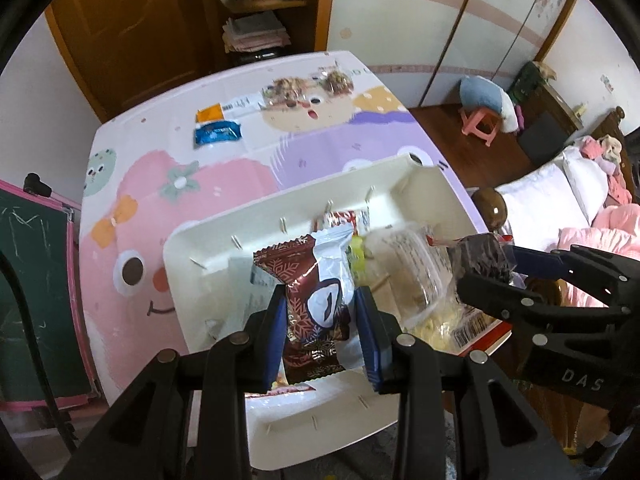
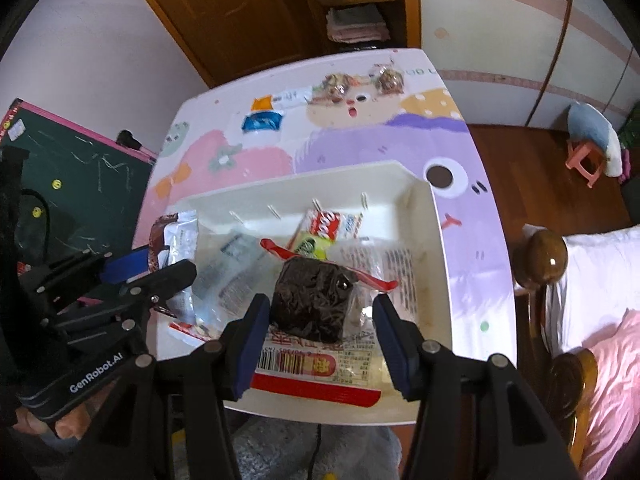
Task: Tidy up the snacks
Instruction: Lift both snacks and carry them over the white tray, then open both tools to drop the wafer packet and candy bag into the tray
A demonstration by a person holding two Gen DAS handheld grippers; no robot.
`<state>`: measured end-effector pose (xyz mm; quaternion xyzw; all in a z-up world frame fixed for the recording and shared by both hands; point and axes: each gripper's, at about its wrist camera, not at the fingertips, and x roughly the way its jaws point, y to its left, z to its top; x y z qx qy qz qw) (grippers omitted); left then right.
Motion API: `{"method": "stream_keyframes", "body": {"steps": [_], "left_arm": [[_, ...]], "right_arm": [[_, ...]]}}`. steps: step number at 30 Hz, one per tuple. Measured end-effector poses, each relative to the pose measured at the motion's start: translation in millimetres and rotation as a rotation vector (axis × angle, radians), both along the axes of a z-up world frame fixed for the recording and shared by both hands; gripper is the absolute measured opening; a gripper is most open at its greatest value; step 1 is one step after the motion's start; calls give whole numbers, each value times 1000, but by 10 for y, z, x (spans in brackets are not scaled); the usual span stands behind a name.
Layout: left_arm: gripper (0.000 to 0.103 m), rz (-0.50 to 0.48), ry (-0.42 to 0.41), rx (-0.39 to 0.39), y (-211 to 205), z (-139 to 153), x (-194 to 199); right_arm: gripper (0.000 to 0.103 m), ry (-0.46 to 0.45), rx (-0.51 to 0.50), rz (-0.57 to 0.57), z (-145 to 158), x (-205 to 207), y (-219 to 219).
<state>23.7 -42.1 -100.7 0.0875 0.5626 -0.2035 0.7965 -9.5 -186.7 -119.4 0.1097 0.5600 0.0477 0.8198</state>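
A white tray [image 1: 208, 248] stands at the near edge of the table and holds several snack packs. My left gripper [image 1: 324, 332] is shut on a brown-and-white wrapped snack [image 1: 316, 300] and holds it above the tray's left part; it also shows in the right wrist view [image 2: 172, 240]. My right gripper [image 2: 320, 332] holds a clear pack with a dark brownie [image 2: 312, 304] over the tray's right part. Its jaws stand wider than the brownie, and whether they pinch the clear wrapper is not clear. The brownie also shows in the left wrist view [image 1: 480, 256].
Farther back on the cartoon tablecloth [image 1: 224, 184] lie a blue packet [image 1: 218, 134], an orange packet [image 1: 209, 113] and two clear bags of mixed snacks [image 1: 308, 84]. A chalkboard [image 1: 36, 280] stands at the left. A bed [image 1: 576, 200] is at the right.
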Motion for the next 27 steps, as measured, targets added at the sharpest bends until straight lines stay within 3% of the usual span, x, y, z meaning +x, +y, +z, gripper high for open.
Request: {"method": "stream_keyframes", "body": {"steps": [4, 5, 7, 21, 22, 23, 24, 26, 27], "left_arm": [[32, -16, 15, 8, -68, -116, -15], [32, -19, 17, 10, -77, -141, -14], [32, -21, 26, 13, -109, -200, -15], [33, -20, 32, 59, -162, -385, 17], [35, -15, 32, 66, -161, -391, 19], [45, -9, 32, 71, -152, -403, 28], [66, -4, 32, 77, -145, -410, 32], [85, 11, 18, 85, -123, -404, 33], [85, 14, 10, 80, -114, -392, 27]], "right_arm": [[53, 4, -35, -11, -91, -92, 1], [43, 2, -47, -15, -112, -109, 1], [39, 3, -62, -19, -159, -139, -2], [35, 18, -71, -44, -283, -206, -15], [35, 20, -71, -43, -286, -205, -16], [35, 22, -71, -42, -291, -210, -13], [35, 24, -72, -43, -295, -209, -15], [35, 26, -71, -44, -298, -210, -16], [35, 25, -73, -45, -299, -209, -16]]}}
